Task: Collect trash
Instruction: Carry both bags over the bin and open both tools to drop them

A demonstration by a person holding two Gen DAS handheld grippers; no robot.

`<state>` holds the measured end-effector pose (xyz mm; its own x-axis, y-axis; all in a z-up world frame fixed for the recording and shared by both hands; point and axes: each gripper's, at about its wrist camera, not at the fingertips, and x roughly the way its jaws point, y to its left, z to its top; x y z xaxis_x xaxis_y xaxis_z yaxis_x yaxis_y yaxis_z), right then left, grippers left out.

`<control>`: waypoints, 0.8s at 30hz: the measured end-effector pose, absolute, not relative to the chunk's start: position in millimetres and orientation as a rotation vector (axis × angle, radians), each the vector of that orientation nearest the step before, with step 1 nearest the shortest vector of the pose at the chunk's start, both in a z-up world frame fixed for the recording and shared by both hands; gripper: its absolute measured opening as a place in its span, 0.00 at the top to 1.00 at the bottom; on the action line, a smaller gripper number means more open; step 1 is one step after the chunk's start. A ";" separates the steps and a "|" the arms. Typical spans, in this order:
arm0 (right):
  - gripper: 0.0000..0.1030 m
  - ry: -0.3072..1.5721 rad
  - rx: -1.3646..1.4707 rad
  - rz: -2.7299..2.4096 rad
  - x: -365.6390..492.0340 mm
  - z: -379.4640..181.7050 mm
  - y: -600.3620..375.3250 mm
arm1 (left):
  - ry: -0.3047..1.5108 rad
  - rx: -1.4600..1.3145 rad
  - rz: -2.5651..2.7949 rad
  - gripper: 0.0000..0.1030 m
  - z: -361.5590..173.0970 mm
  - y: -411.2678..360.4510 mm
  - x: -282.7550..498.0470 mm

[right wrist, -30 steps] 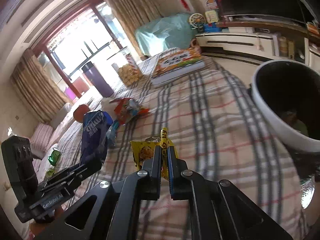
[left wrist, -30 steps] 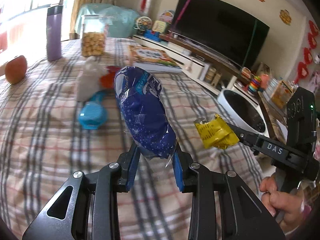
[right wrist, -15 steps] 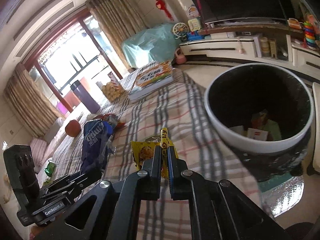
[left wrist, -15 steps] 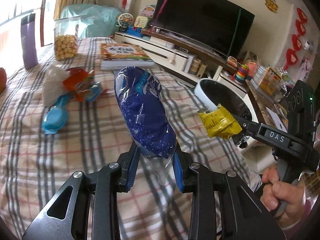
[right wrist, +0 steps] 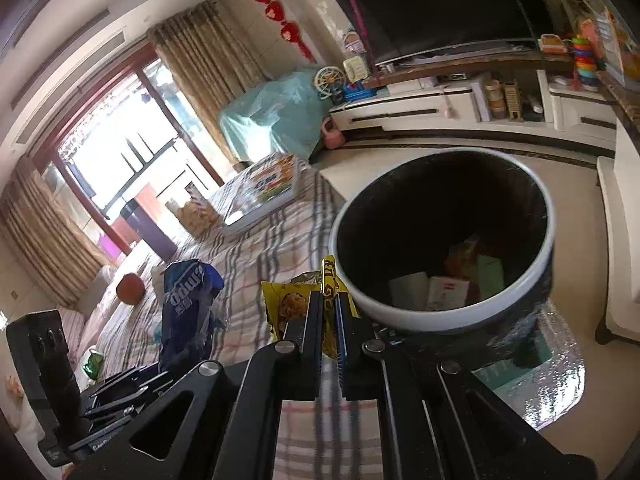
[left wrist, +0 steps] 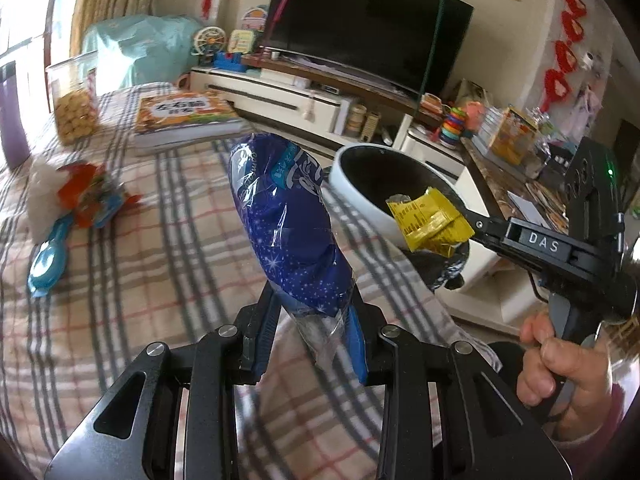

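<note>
My left gripper (left wrist: 310,320) is shut on the lower end of a blue starry snack bag (left wrist: 286,224), which stands upright above the plaid table. The same blue bag (right wrist: 188,300) shows at the left of the right wrist view. My right gripper (right wrist: 329,304) is shut on a yellow snack wrapper (right wrist: 286,308), held just short of the white rim of a round black-lined trash bin (right wrist: 440,316). In the left wrist view the yellow wrapper (left wrist: 430,220) hangs over the near edge of the bin (left wrist: 360,196). Several pieces of paper trash lie inside the bin.
On the plaid tablecloth (left wrist: 140,280) lie a red-orange wrapper (left wrist: 88,196), a white crumpled bag (left wrist: 40,196) and a blue brush (left wrist: 48,264). Farther back stand a book (left wrist: 180,116), a cookie jar (left wrist: 74,100) and a purple bottle (left wrist: 12,120). A TV stand (right wrist: 460,108) runs behind the bin.
Both grippers have swung right toward the bin with their wrappers held; the bin has come much closer and fuller in both views, and the yellow wrapper now reaches its rim.
</note>
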<state>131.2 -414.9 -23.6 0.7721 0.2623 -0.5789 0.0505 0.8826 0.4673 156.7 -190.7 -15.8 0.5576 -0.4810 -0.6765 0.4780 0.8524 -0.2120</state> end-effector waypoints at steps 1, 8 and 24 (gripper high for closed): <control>0.95 0.683 0.487 0.114 131.0 -23.1 -418.1 | 0.800 0.001 -0.572 0.71 -15.4 -194.5 157.2; 0.95 0.665 0.497 0.076 129.0 -20.5 -438.6 | 0.817 0.011 -0.608 0.71 -14.9 -217.4 161.4; 0.95 0.655 0.508 0.005 142.2 -21.2 -485.8 | 0.831 0.072 -0.684 0.71 -7.5 -280.4 180.9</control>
<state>142.2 -485.8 -21.2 0.7973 0.1616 -0.5816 0.1529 0.8781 0.4535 180.9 -280.4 -7.5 0.4750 -0.5317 -0.7012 0.5857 0.7857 -0.1990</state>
